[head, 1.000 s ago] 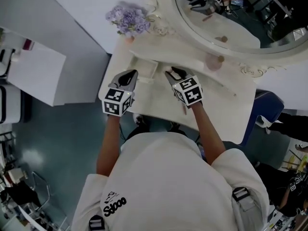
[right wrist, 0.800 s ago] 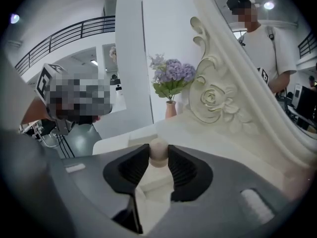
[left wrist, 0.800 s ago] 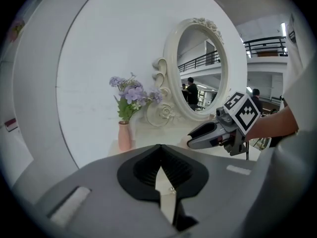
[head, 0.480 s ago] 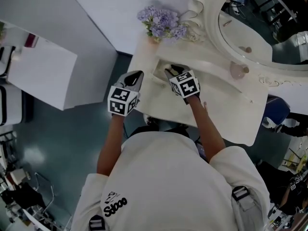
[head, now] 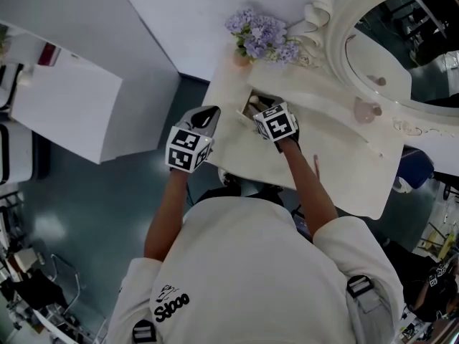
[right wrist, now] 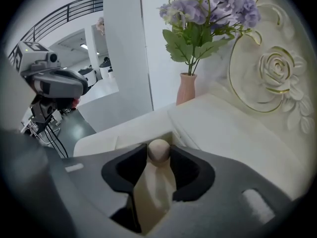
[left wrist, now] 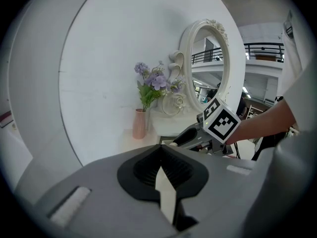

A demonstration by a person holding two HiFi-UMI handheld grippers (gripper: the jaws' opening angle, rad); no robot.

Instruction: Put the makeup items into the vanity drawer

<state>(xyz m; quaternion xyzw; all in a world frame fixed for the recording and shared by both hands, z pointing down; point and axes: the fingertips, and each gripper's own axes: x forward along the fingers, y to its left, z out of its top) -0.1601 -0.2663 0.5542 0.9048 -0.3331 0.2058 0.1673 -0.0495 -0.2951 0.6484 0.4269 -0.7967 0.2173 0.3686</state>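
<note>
Seen from above, a person leans over a white vanity (head: 337, 170) holding a gripper in each hand. The right gripper (head: 259, 110) reaches to 12 o'clock, and its jaws are clenched on a small round beige knob (right wrist: 158, 150) at the front of the open drawer (head: 252, 100), a dark recess near the vanity's back left corner. The left gripper (head: 208, 113) hangs at 9 o'clock from the right one, just off the vanity's left edge and over the dark floor (head: 93, 213). Its jaw tips are pressed together with nothing between them. A band of open floor separates that edge from a white cabinet (head: 64, 113) further out at 9 o'clock. At 12 o'clock from the drawer stand purple flowers (head: 262, 34) in a pink vase (right wrist: 187, 94), close to the wall. The oval mirror (head: 401, 49), with its carved white frame, fills the 2 o'clock corner. A small pinkish bottle (head: 366, 110) (it looks like a makeup item) sits on the vanity top at 3 o'clock from the right gripper, just below the mirror's rim and well apart from the drawer. The tabletop between the right forearm and the vanity's right and near edges is mostly bare, leaving wide room at 3 to 5 o'clock. The space around the drawer is tighter, hemmed in by the flowers, the mirror frame and the table's left edge.
</note>
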